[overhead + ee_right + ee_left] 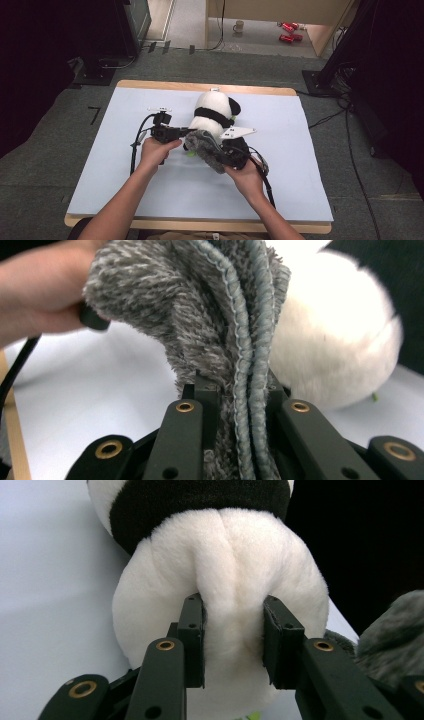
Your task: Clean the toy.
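The left gripper (pixel 234 630) pinches a fold of the panda toy (pixel 214 117) at mid-table; the right gripper (pixel 239 390) clamps a folded grey cloth (pixel 220 315) beside it. The shallow plush pinch could slip if the cloth drags against the toy.

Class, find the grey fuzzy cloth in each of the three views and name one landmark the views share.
High view: grey fuzzy cloth at centre, near the panda's lower end.
Left gripper view: at the lower right edge.
Right gripper view: at centre, pinched in the right claw.
Shared landmark: the plush panda.
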Demonstrator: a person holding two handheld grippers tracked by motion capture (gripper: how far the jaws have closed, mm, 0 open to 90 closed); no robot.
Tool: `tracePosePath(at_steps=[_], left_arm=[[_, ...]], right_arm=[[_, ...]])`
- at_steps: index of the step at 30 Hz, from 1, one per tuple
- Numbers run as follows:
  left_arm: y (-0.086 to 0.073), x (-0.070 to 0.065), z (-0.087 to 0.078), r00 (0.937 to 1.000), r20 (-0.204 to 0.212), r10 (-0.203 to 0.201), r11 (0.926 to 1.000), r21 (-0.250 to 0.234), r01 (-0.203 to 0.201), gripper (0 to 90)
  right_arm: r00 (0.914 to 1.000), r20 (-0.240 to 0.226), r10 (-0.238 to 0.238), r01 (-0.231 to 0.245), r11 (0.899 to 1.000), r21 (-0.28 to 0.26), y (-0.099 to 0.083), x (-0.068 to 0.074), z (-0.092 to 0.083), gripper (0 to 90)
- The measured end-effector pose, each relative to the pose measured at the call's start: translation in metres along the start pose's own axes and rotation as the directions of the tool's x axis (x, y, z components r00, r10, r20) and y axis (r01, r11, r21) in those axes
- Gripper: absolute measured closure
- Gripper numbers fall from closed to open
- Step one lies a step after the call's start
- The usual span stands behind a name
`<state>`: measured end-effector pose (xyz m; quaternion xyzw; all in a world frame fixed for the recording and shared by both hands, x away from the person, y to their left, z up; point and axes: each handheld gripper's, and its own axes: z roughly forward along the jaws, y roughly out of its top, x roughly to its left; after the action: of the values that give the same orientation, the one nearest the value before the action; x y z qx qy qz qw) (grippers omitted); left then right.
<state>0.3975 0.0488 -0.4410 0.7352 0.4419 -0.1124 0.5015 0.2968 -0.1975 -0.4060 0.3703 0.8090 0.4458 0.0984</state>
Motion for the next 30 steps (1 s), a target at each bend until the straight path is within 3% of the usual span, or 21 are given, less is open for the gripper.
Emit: tracePosePath(at_steps=[6,9,12,15,19,21,25,30], left_arm=[[-0.001,-0.004,0.005,0.9998,0.013,0.012,0.9996,0.025,-0.013,66.8],[-0.002,-0.006,0.006,0.9997,0.008,0.021,0.999,0.038,-0.022,66.8],[-0.004,-0.005,0.007,0.9997,-0.002,0.023,0.9985,0.05,-0.023,67.0],[-0.005,-0.003,0.007,0.9999,-0.004,0.015,0.9988,0.047,-0.014,67.0],[-0.008,-0.001,0.005,0.9999,-0.006,0.011,0.9992,0.039,-0.011,67.0],[-0.009,-0.001,0.003,0.9999,-0.01,0.009,0.9993,0.038,-0.008,67.0],[-0.008,-0.001,0.002,0.9998,-0.015,0.011,0.9992,0.039,-0.011,67.0],[-0.007,-0.004,0.002,0.9993,-0.026,0.027,0.9988,0.042,-0.026,67.2]], right_arm=[[0.9984,0.047,-0.031,0.032,0.999,-0.016,-0.001,0.004,0.008,79.2],[0.9959,0.075,-0.051,0.05,0.999,0.008,-0.005,0.003,0.019,79.3],[0.9965,0.064,-0.053,0.051,0.998,0.031,-0.015,0.0,0.033,79.7],[0.9951,0.061,-0.077,0.075,0.997,0.031,-0.021,-0.001,0.04,80.0],[0.991,0.06,-0.12,0.115,0.991,0.072,-0.026,0.0,0.049,80.0],[0.9929,0.052,-0.107,0.103,0.991,0.081,-0.028,0.001,0.052,80.0],[0.9892,0.065,-0.131,0.123,0.986,0.114,-0.03,0.004,0.059,80.0],[0.9905,0.055,-0.127,0.12,0.987,0.112,-0.034,0.0,0.06,79.9]])
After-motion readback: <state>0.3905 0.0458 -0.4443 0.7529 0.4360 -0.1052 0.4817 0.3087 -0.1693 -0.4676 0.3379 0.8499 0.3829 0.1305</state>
